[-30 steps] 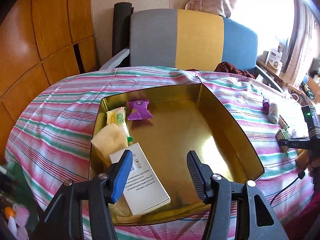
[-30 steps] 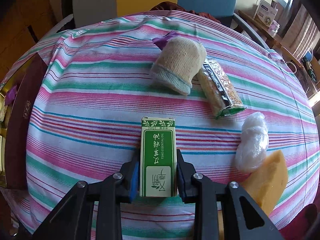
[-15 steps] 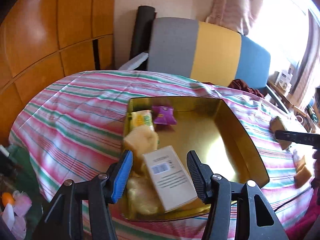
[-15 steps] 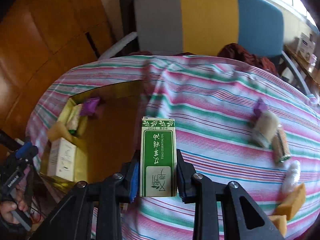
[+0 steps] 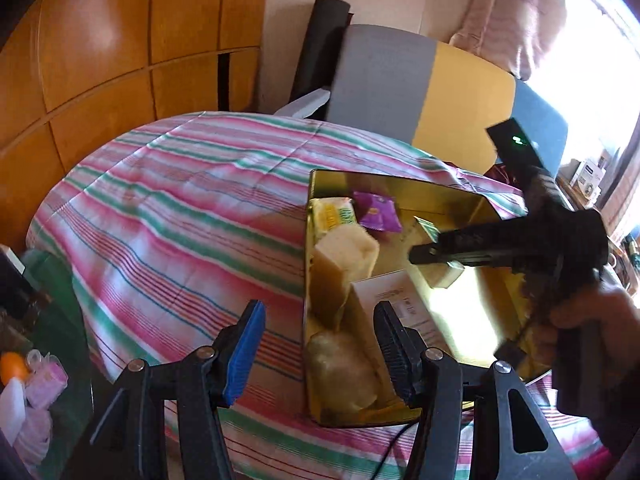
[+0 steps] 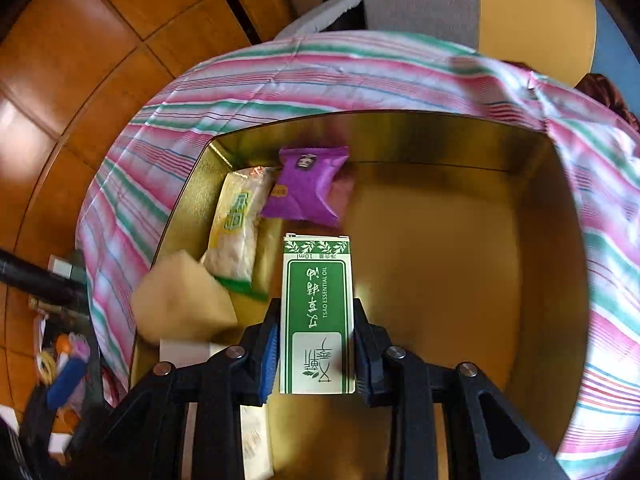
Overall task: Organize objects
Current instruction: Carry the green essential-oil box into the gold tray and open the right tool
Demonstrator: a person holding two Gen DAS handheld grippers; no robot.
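While hovering mid-frame over the gold tin [image 6: 460, 280], right tongs [image 6: 316, 356] clamping green box [image 6: 316, 312], risking landing on purple packet [image 6: 308, 188]; left tongs [image 5: 316, 344] gaping, empty.

A round table [image 5: 168, 216] stands by the wood-panelled wall, draped in a cloth [image 6: 320, 68] striped pink, green and white that hangs over its edge. Directly on the cloth sits one wide, shallow gold tin tray [image 6: 460, 128], open at the top, its inner walls shining like a mirror. From the left-hand camera the tray [image 5: 310, 240] sits toward the right of the table, with a broad stretch of bare striped cloth to its left. The cloth is lightly rumpled near the far edge, where an armchair backs up against the table. A thin dark cable trails over the near hem below the tray.
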